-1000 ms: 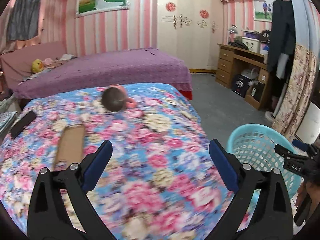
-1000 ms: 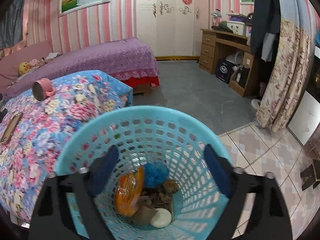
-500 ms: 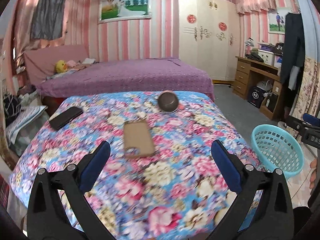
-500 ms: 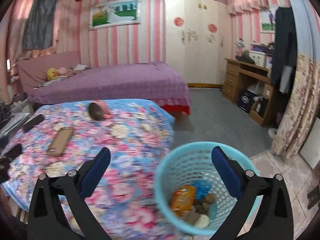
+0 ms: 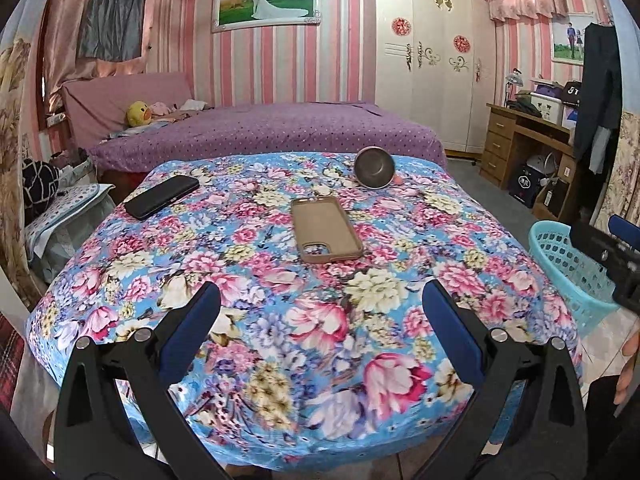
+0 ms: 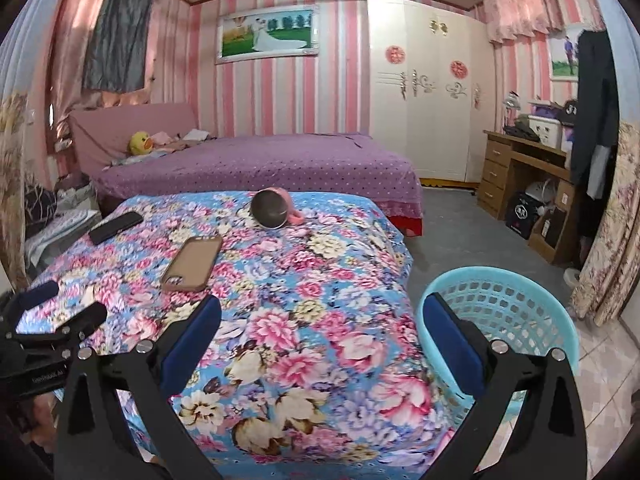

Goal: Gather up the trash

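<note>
- We find the turquoise basket (image 6: 516, 312) on the floor at the lower right of the right wrist frame, just beside the floral counter's (image 6: 320, 320) right edge; its contents are hidden from us here. In the left wrist frame it sits at the far right edge.
- We note the right claw (image 6: 320, 344) gaping at full spread, nothing between its blue pads; its right pad overlaps the basket rim in the picture.
- We note the left claw (image 5: 320, 320) likewise spread wide and empty, over the near end of the counter.
- On the counter we see a tan phone case (image 5: 325, 229) lying flat at centre, a black phone (image 5: 162, 197) at upper left, and a metal bowl (image 5: 374, 167) tipped on its side at the far end, something pink behind it.
- Beyond: a purple bed (image 5: 272, 132) with a yellow plush duck (image 5: 138, 113), and a white wardrobe (image 5: 428, 80) at upper right.
</note>
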### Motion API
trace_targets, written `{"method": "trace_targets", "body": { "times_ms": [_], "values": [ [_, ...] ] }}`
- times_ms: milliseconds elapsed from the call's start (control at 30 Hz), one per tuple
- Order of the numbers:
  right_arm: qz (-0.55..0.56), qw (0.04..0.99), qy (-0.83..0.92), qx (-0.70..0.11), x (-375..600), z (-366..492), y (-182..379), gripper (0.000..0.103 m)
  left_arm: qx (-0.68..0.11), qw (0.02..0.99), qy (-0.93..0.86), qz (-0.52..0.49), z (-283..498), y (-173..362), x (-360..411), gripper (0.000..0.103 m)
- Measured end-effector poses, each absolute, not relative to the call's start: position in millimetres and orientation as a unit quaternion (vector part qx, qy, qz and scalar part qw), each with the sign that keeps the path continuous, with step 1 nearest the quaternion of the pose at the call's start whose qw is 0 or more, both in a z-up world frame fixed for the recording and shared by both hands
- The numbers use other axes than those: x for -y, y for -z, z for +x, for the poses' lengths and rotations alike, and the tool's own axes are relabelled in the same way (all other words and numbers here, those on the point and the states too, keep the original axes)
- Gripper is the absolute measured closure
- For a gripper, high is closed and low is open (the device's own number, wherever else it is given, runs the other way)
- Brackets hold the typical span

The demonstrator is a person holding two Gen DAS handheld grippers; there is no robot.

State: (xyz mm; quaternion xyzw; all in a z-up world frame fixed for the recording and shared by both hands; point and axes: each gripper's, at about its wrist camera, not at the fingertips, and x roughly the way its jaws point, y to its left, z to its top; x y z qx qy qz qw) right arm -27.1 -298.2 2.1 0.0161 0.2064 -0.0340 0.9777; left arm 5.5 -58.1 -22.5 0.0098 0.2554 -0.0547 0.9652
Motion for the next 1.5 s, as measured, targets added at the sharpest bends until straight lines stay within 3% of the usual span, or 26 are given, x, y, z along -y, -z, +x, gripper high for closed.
{"method": "trace_targets", "body": {
  "times_ms": [1500],
  "values": [
    [-0.01, 0.984, 0.046, -0.169, 274, -24, -3, 0.004, -0.209, 0.977, 0.028, -0.01, 5, 11, 39, 0.006]
  ]
}}
